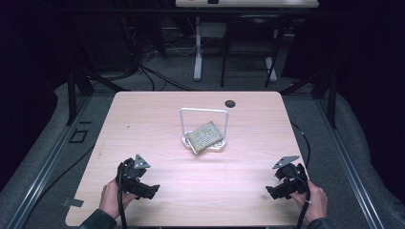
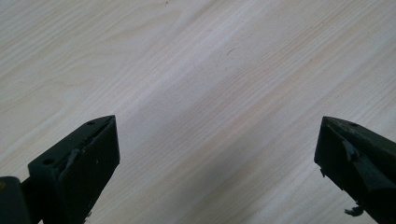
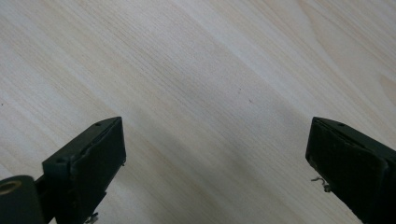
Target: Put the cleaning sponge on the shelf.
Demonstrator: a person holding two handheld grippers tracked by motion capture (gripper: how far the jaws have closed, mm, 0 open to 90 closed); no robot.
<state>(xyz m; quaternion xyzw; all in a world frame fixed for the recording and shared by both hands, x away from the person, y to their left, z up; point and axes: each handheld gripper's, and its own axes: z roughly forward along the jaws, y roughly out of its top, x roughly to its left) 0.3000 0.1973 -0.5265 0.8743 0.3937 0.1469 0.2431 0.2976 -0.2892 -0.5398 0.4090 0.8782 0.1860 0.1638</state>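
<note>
- Left tool: held in the person's left hand at the near left of the counter. It rests low over the wood, pointing inward toward the middle.
- Left tool state: in the left gripper view the two black jaws stand wide apart with bare wood grain between them. Nothing is held.
- Right tool: held in the person's right hand at the near right of the counter, also pointing inward, with a cable trailing off the near edge.
- Right tool state: in the right gripper view the jaws are spread wide, with bare wood between them. Nothing is held.
- Wire rack: a white frame standing upright near the centre of the counter, slightly toward the far side, well apart from both tools.
- Sponge: a flat greenish-grey rectangular pad lying tilted on the base of the wire rack, one corner reaching past the rack's near left edge.
- Round dark hole: set in the counter surface just beyond the rack, to its right.
- Floor beyond the counter: grey, with table legs and cables; detail is too dark to tell.
</note>
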